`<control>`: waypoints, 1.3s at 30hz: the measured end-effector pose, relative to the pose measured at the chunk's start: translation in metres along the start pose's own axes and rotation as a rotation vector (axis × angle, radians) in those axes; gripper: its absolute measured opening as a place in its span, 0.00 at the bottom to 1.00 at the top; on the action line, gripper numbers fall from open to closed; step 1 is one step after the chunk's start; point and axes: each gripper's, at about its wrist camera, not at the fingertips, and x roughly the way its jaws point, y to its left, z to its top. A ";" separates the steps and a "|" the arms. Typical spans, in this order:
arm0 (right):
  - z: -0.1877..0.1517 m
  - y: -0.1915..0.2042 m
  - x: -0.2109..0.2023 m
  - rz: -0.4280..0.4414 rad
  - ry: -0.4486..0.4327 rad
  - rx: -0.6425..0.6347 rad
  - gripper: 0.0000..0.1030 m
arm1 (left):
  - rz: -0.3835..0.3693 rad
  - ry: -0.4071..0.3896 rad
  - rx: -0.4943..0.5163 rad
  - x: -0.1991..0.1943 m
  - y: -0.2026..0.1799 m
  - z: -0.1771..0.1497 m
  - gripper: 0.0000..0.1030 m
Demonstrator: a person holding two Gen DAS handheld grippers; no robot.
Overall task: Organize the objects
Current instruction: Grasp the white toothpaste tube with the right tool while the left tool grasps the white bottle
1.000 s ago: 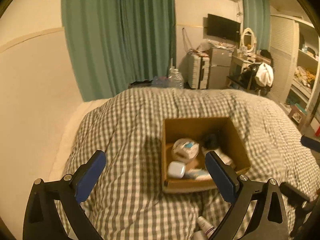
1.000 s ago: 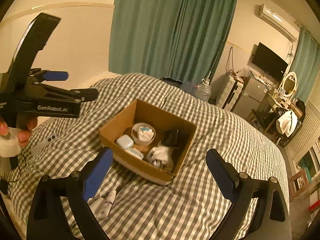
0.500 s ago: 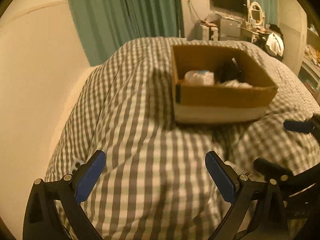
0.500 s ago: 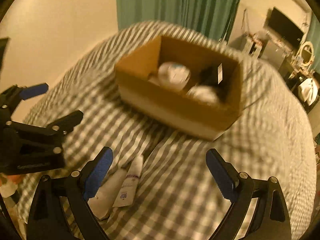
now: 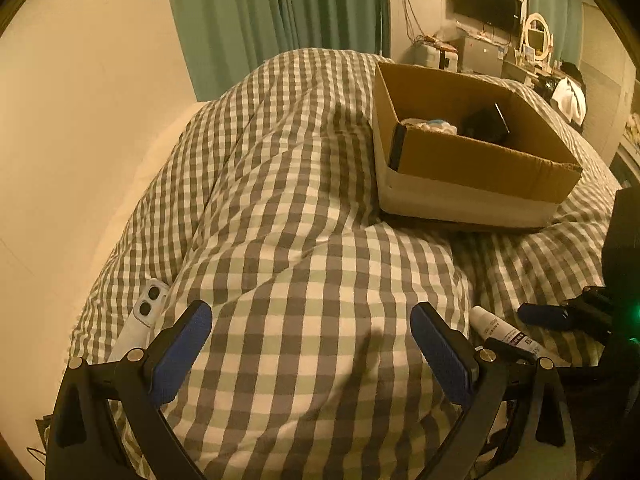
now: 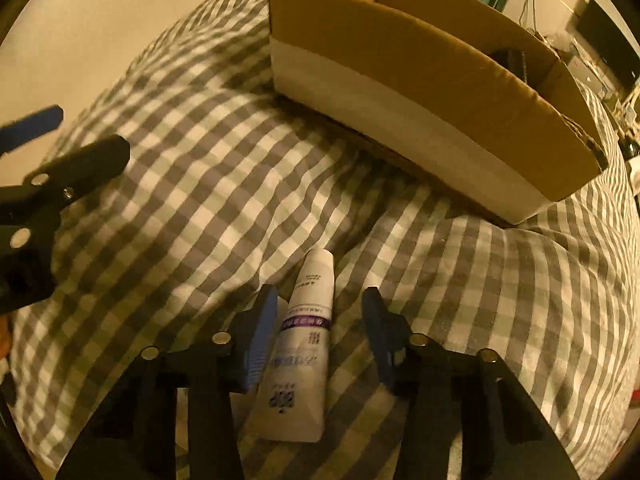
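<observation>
A white tube with a purple band (image 6: 306, 344) lies on the checked duvet, cap pointing away from me. My right gripper (image 6: 318, 326) is low over it, its jaws partly closed on either side of the tube with a gap still showing on the right. The tube also shows in the left wrist view (image 5: 502, 332). My left gripper (image 5: 310, 344) is open and empty above the duvet. A cardboard box (image 6: 420, 76) with several items inside stands beyond; it also shows in the left wrist view (image 5: 476, 160).
A white phone (image 5: 140, 326) lies at the duvet's left edge by the cream wall. The checked duvet (image 5: 288, 216) is rumpled into folds. My left gripper's fingers (image 6: 52, 176) reach in from the left of the right wrist view.
Both grippers have dropped low toward the duvet. My right gripper has narrowed around the white tube. The box now sits farther ahead and higher in both views.
</observation>
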 end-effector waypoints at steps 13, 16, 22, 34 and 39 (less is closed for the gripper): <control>-0.023 -0.001 -0.064 -0.087 -0.109 -0.039 0.19 | -0.058 0.036 0.041 -0.011 -0.024 -0.013 0.99; -0.022 -0.015 -0.087 -0.107 -0.158 -0.006 0.19 | -0.125 0.046 0.094 -0.021 -0.049 -0.020 0.99; -0.026 -0.032 -0.111 -0.129 -0.210 0.051 0.19 | -0.185 0.089 0.222 -0.022 -0.092 -0.043 0.99; -0.044 -0.048 -0.116 -0.078 -0.245 0.118 0.19 | -0.300 0.175 0.297 -0.012 -0.123 -0.067 0.48; -0.047 -0.052 -0.124 -0.068 -0.273 0.143 0.19 | -0.321 0.198 0.259 -0.012 -0.116 -0.061 0.48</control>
